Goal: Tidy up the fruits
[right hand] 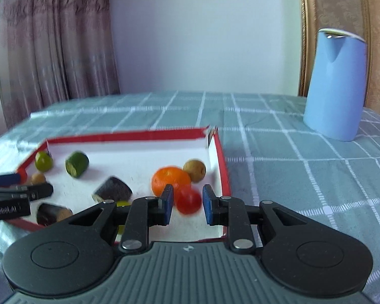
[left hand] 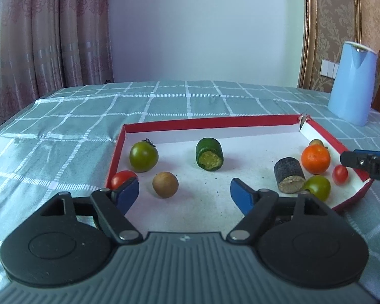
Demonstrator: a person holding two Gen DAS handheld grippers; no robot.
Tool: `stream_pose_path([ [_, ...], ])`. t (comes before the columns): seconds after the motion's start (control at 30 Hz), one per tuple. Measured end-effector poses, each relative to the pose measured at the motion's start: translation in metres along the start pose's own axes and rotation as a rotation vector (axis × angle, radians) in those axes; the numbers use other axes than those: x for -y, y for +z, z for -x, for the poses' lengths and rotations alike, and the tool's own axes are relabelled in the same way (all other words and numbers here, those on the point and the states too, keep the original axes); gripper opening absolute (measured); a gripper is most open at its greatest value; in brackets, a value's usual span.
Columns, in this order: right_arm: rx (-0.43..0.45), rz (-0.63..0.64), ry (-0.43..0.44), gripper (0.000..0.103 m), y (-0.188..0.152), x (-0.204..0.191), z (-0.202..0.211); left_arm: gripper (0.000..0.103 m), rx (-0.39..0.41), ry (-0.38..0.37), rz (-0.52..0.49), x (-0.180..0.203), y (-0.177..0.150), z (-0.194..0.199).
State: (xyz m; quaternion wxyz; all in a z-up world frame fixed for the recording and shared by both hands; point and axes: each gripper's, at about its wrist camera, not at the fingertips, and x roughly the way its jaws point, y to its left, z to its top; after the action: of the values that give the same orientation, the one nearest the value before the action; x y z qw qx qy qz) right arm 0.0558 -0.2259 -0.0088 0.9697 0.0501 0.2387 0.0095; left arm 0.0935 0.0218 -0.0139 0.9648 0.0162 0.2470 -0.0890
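Over the tray (left hand: 210, 121): left jaws wide open, holding nothing; right jaws almost closed beside a red tomato (right hand: 187, 200), grip unclear.

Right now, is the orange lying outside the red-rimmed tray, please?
No, the orange lies inside the red-rimmed tray, near its right wall.

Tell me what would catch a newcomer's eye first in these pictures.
A red-rimmed white tray of scattered fruit on the checked tablecloth stands out, above all the bright orange near its right wall. A tall pale blue jug stands beyond the tray's far right corner. A red cherry tomato shows between the right gripper's pads.
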Motion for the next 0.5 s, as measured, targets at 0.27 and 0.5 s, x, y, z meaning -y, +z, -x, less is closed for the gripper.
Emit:
stream_pose_path([
  [0.27,0.11,-0.048,0.036,0.08,-0.008,0.001,0.03,0.103,0.098,0.169,0.024,-0.004,-0.008,0.032],
  [0.5,0.139,0.025,0.038,0.08,-0.024,-0.013,0.052,0.103,0.05,0.166,0.047,-0.005,-0.016,0.049],
])
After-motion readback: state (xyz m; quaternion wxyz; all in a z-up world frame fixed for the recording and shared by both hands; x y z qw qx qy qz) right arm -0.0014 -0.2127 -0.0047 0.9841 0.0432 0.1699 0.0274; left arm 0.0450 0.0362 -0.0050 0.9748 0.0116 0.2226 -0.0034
